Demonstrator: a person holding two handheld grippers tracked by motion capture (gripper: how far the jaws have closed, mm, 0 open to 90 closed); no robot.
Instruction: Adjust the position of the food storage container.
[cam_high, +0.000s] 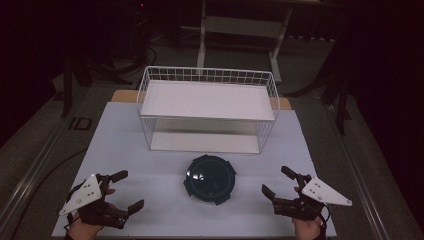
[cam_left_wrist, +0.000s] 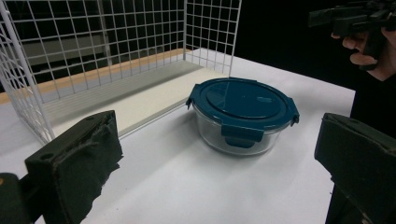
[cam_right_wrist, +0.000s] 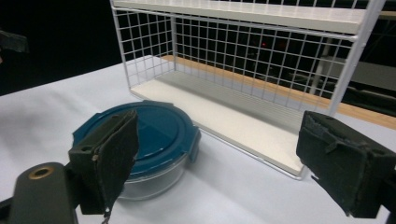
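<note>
Container (cam_high: 209, 178) with blue lid between both spread-jawed grippers (cam_high: 123, 191) (cam_high: 280, 181), wire rack (cam_high: 207, 109) just behind

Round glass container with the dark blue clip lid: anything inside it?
Through the clear wall of the round glass container nothing shows; it looks empty. Its dark blue clip lid hides the inside from above.

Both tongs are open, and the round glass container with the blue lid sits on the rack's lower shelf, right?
Not quite. The container sits on the white table, in front of the wire rack, as the high view shows. Left tongs and right tongs are open.
</note>
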